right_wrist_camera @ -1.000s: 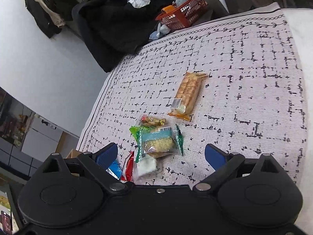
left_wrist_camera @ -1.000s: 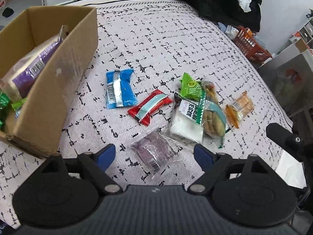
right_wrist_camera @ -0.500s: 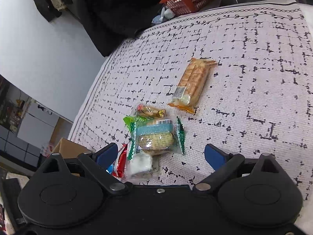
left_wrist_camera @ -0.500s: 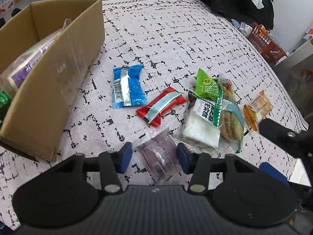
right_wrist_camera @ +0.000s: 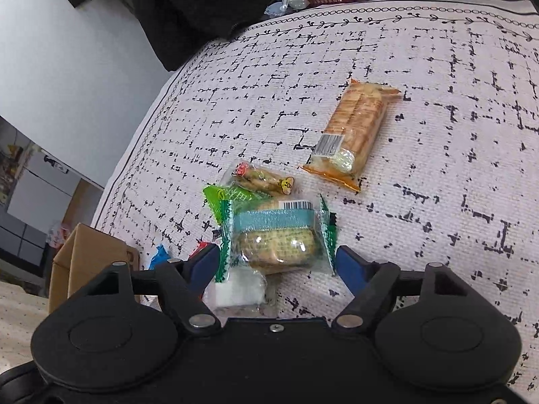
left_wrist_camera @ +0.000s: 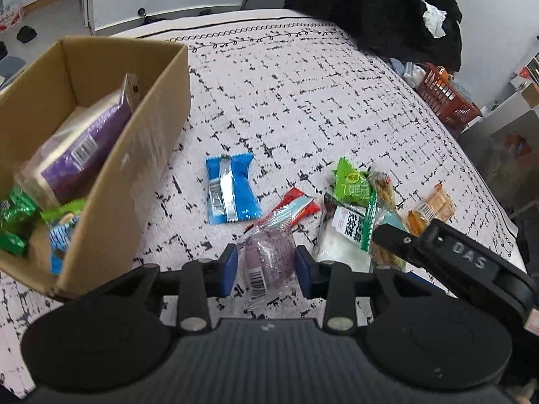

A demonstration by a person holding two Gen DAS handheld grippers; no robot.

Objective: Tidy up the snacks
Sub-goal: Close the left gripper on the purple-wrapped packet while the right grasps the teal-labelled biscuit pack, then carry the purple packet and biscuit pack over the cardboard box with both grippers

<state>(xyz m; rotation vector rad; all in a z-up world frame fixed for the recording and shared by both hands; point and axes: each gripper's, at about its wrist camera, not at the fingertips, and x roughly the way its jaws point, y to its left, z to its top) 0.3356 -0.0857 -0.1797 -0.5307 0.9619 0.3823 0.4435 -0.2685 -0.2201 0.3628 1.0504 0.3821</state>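
Observation:
My left gripper (left_wrist_camera: pixel 266 269) is shut on a clear packet with a purple snack (left_wrist_camera: pixel 266 259), held just above the patterned bedspread (left_wrist_camera: pixel 303 101). To its left stands an open cardboard box (left_wrist_camera: pixel 134 175) holding a large purple pack (left_wrist_camera: pixel 81 155) and green packets. A blue packet (left_wrist_camera: pixel 232 188) and a red packet (left_wrist_camera: pixel 293 208) lie ahead. My right gripper (right_wrist_camera: pixel 278 266) is open, its fingers on either side of a biscuit packet with a teal band (right_wrist_camera: pixel 279 239) that lies on a white packet (right_wrist_camera: pixel 239 289). An orange cracker pack (right_wrist_camera: pixel 353 134) lies farther off.
A green packet (right_wrist_camera: pixel 235 198) and a small clear stick-snack packet (right_wrist_camera: pixel 262 178) lie just beyond the biscuit packet. The right gripper's body (left_wrist_camera: pixel 454 262) shows at the right of the left wrist view. Dark clothes (left_wrist_camera: pixel 370 10) and an orange basket (left_wrist_camera: pixel 444 101) sit past the bed's far edge.
My left gripper went from open to shut on the purple snack packet and raised it. My right gripper moved down over the biscuit packet and its fingers narrowed around it.

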